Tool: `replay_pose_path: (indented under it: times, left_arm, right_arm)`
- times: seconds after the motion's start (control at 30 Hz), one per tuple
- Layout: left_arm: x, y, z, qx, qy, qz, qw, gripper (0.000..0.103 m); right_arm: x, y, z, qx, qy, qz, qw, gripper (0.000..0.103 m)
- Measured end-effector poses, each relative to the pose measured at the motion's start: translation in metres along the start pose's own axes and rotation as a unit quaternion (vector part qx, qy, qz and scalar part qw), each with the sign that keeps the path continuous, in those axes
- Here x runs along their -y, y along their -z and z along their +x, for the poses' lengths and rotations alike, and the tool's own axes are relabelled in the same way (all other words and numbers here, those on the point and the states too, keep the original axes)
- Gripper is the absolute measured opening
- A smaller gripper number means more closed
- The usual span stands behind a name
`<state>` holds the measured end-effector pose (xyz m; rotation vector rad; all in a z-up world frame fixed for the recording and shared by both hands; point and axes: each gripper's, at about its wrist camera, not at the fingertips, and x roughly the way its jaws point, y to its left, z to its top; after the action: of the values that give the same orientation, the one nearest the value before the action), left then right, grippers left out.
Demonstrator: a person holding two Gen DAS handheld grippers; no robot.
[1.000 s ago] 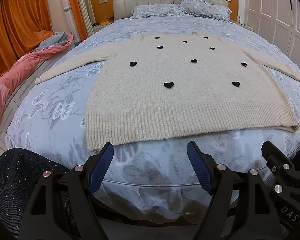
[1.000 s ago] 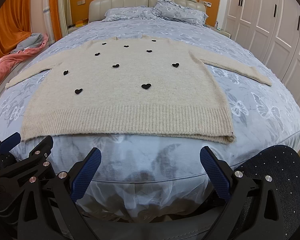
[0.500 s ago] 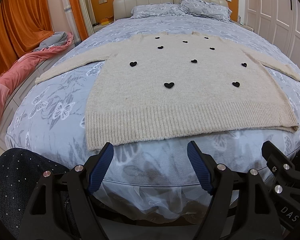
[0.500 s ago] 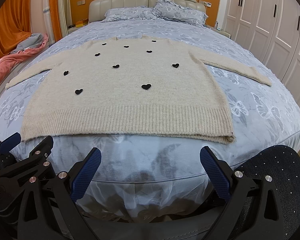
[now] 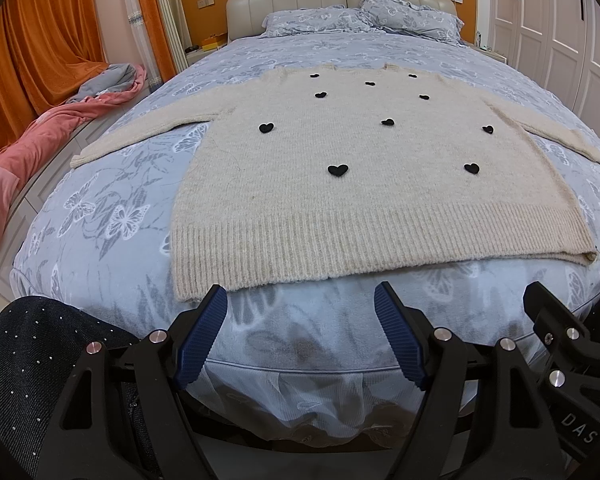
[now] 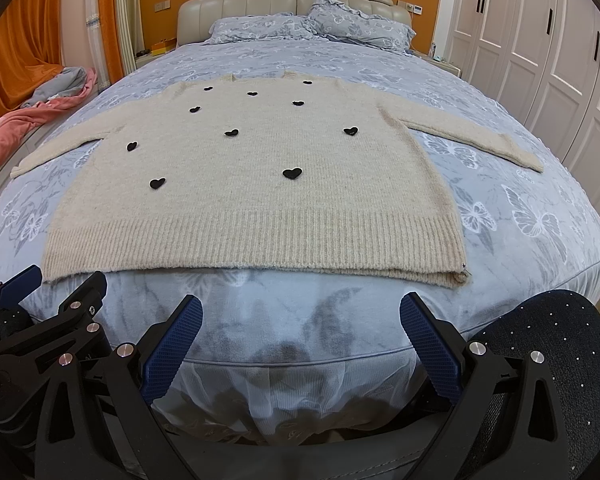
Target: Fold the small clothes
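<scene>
The cream sweater (image 5: 364, 184) is lying flat on the bed (image 5: 100, 240), hem facing both tongs, neck pointing toward the pillows (image 6: 308, 26). Left gripper (image 5: 300, 336) and right gripper (image 6: 300, 344) are hovering wide open, holding nothing.

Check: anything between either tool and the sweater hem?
Nothing visible. The left tool and right tool are both open and hang short of the bed's foot edge; only bare duvet lies between them and the sweater, spread flat, hem nearest.
</scene>
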<state>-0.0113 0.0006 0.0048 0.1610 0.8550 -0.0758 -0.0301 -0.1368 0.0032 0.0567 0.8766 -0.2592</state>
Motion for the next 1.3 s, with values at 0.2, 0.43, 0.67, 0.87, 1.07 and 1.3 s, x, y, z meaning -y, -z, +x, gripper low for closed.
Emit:
replay_pose_path:
  times: [0.2,0.43,0.67,0.87,1.07,1.3]
  left_arm:
    - [0.000,0.000,0.000,0.000,0.000,0.000,1.0000,0.074]
    - [0.000,0.000,0.001,-0.002,0.001,-0.001,1.0000,0.074]
    - [-0.018,-0.004,0.006,-0.029,0.026,-0.059,0.9975,0.087]
    - [-0.051,-0.021,0.012,-0.040,0.042,-0.139,0.9886,0.094]
    - [-0.077,-0.050,0.026,-0.037,0.097,-0.205,0.9732,0.094]
    - [-0.079,-0.078,0.065,-0.081,0.128,-0.213,0.9653,0.094]
  right_arm:
    - [0.000,0.000,0.000,0.000,0.000,0.000,1.000,0.098]
    - [0.002,-0.001,0.000,-0.001,-0.001,0.001,1.000,0.098]
    - [0.021,-0.015,0.010,-0.024,-0.059,0.036,0.997,0.098]
    - [0.117,-0.080,0.039,-0.010,-0.058,0.155,0.986,0.098]
    - [0.270,-0.159,0.117,-0.007,0.000,0.274,0.962,0.097]
    - [0.438,-0.183,0.208,-0.020,0.087,0.468,0.879,0.093]
